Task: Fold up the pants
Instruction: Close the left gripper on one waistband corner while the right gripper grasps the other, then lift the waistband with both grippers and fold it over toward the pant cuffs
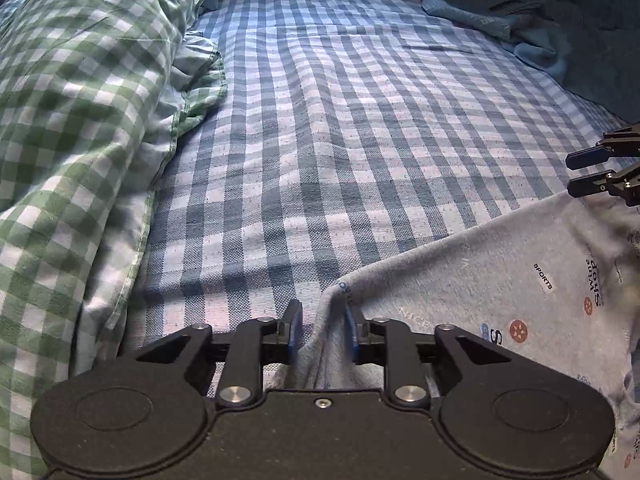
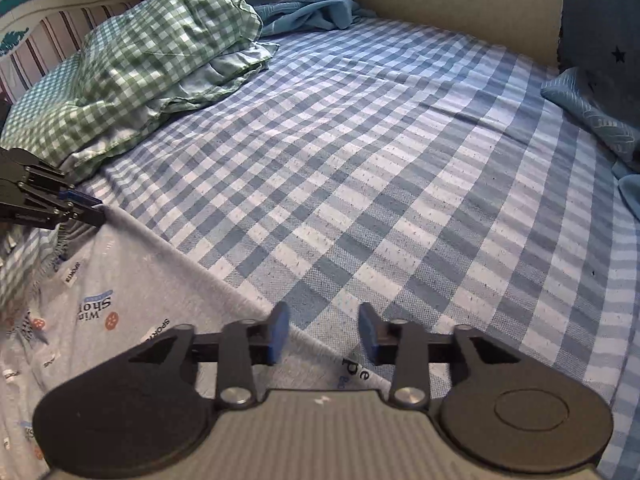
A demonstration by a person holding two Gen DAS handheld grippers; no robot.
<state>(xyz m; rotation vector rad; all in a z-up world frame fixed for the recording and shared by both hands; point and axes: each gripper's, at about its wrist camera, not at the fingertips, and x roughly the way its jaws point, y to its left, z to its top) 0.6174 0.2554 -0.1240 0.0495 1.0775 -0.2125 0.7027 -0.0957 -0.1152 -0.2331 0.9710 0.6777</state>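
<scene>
Light grey pants (image 1: 500, 280) printed with small words and orange dots lie on the blue checked bedsheet (image 1: 360, 120), at the near right in the left wrist view. My left gripper (image 1: 322, 322) stands part open over their corner. A raised fold of the fabric sits between the jaws against the right pad, and the left pad is clear of it. In the right wrist view the pants (image 2: 140, 280) fill the near left, with the left gripper (image 2: 94, 208) at their far corner. My right gripper (image 2: 324, 328) is open with nothing between its pads, just above the pants' edge. From the left wrist it shows as the right gripper (image 1: 570, 174), jaws apart.
A bunched green checked duvet (image 2: 152, 60) lies along the left side of the bed. Crumpled teal cloth (image 2: 312, 12) sits at the far end against a beige board (image 2: 440, 0). A dark pillow with a star (image 2: 600, 40) and more teal fabric (image 2: 592, 120) are at the right.
</scene>
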